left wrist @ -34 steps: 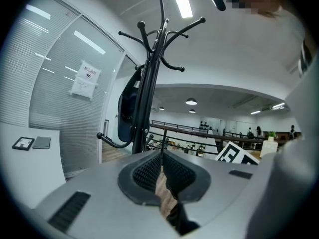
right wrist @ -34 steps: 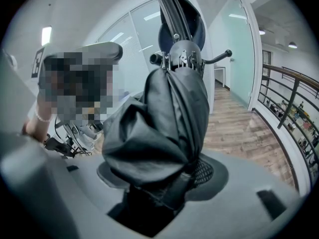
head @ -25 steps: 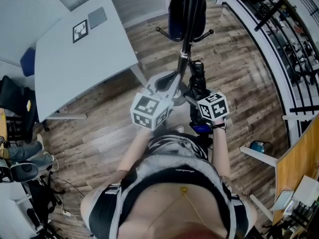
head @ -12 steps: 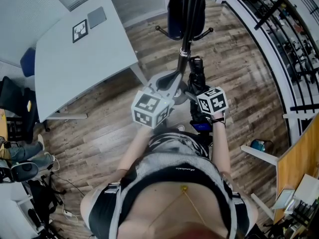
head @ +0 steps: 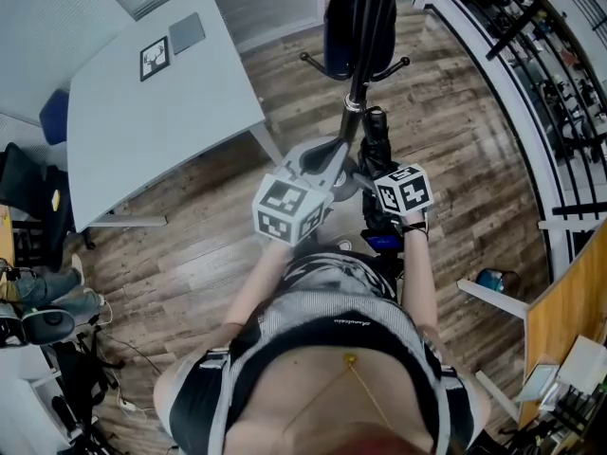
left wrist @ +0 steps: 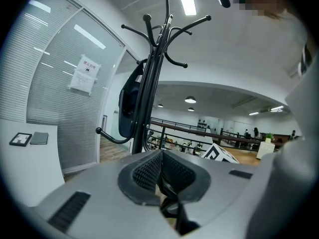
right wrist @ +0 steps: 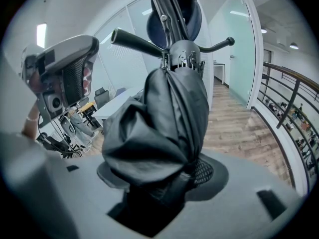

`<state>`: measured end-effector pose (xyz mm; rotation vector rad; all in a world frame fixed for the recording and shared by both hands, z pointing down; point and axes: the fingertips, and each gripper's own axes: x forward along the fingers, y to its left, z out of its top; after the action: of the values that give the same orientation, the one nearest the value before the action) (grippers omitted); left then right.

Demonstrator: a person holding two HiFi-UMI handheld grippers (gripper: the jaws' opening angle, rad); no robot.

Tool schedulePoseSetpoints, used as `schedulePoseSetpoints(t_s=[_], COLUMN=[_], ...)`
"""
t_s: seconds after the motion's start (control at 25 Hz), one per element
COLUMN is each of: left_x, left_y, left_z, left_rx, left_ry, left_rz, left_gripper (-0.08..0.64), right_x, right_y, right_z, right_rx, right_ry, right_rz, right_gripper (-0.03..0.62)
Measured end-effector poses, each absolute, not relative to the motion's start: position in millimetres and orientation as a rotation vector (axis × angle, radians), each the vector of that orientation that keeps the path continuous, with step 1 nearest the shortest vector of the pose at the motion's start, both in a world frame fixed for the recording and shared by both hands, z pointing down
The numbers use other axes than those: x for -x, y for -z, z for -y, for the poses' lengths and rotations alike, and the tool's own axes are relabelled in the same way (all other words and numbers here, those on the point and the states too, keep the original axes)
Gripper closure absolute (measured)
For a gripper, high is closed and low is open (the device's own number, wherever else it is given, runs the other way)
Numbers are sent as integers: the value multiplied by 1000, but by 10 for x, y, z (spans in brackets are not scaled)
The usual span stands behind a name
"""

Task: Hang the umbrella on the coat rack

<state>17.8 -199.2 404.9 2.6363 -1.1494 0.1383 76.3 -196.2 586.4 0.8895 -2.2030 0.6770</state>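
right gripper (right wrist: 164, 180): jaws clamped on the folded black umbrella (right wrist: 167, 118), held upright
left gripper (left wrist: 160, 171): jaws together, pinching a thin black strap (left wrist: 172, 210)
umbrella: top end just beside the coat rack (left wrist: 148, 88) pole, level with its lower hooks (right wrist: 133, 41); not yet hung
rack load: dark blue bag (head: 340, 27) hung on it

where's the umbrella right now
In the head view the folded black umbrella sits centre, just right of the coat rack pole, clamped in the right tongs; the left tongs pinch a thin black strap.
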Motion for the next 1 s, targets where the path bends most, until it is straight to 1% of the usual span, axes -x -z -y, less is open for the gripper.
schedulePoseSetpoints(t_s=[0.36,0.56,0.6,0.68,0.72,0.84,1.0], left_x=[-165,-179,-188,-208,-214,-224,-258], left_y=[-4092,-4119,-4130,-4155,-4168,-4188,-4178], left_z=[2010,2022,2022,2026,2027,2029,2043], left_rx=[-2631,-2628,-2627,-2626,-2625,-2622,-2626], left_ry=[-149,-161,-163,-166,-167,-169,-174], left_rz=[1145,1146,1144,1136,1133,1126,1117], left_gripper=[545,545,545,545,545,545,545], right_x=[-723,-792,-819,-840,-834,-828,-865], right_y=[-5946,-5982,-5986,-5897,-5808,-5560,-5440], right_z=[1967,1943,1933,1960,1994,2089,2127], right_rx=[-869,-850,-849,-882,-912,-989,-1030], right_ry=[-693,-653,-620,-597,-613,-642,-607], right_rz=[2195,2143,2125,2155,2202,2312,2334], right_gripper=[314,295,297,328,333,337,342])
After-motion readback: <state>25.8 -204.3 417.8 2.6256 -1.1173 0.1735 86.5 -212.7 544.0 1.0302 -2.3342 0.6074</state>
